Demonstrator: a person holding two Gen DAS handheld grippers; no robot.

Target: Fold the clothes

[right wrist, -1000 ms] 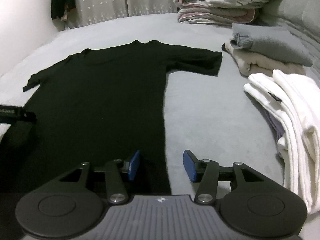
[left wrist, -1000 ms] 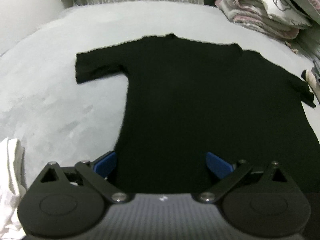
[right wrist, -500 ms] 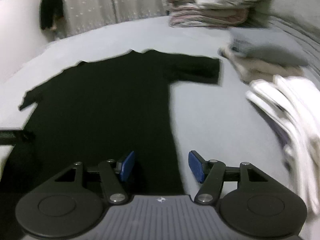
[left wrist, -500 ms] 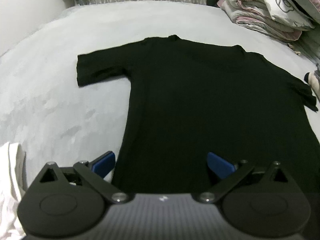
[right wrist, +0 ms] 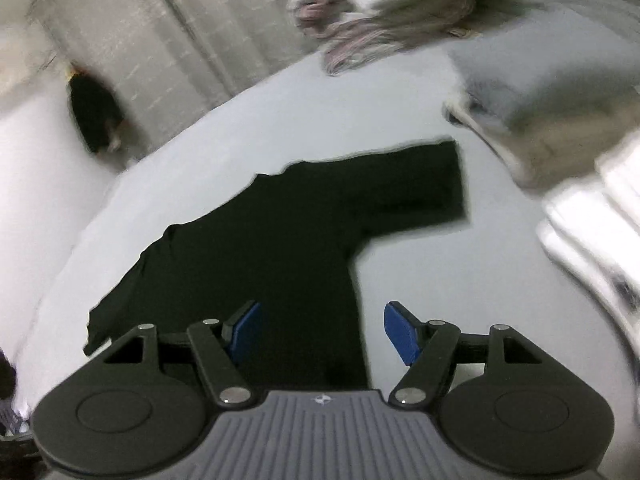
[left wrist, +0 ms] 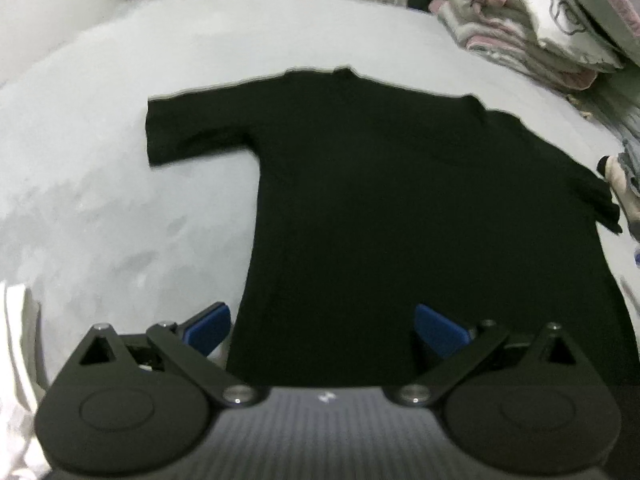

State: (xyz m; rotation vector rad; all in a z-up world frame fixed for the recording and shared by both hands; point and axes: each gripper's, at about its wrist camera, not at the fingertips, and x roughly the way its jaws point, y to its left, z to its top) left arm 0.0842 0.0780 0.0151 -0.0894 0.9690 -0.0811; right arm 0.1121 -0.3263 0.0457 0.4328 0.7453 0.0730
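Observation:
A black short-sleeved T-shirt (left wrist: 392,200) lies spread flat on the grey bed, collar at the far end. My left gripper (left wrist: 322,326) stands wide open above the shirt's lower left part, with no cloth pinched between its blue pads. In the right wrist view the same T-shirt (right wrist: 304,232) appears tilted and blurred. My right gripper (right wrist: 322,332) hovers over the shirt's right side seam below the sleeve. Its jaws are opening and nothing is pressed between the pads.
Rolled quilts (left wrist: 532,20) are piled at the bed's far right. Folded grey and beige clothes (right wrist: 552,108) and white garments (right wrist: 592,232) lie right of the shirt. White cloth (left wrist: 16,360) sits at the near left. A curtain (right wrist: 180,40) hangs behind the bed.
My right gripper's jaws have widened, and it has rolled and moved forward along the shirt's right edge, tilting the view. The left gripper has stayed nearly still and open.

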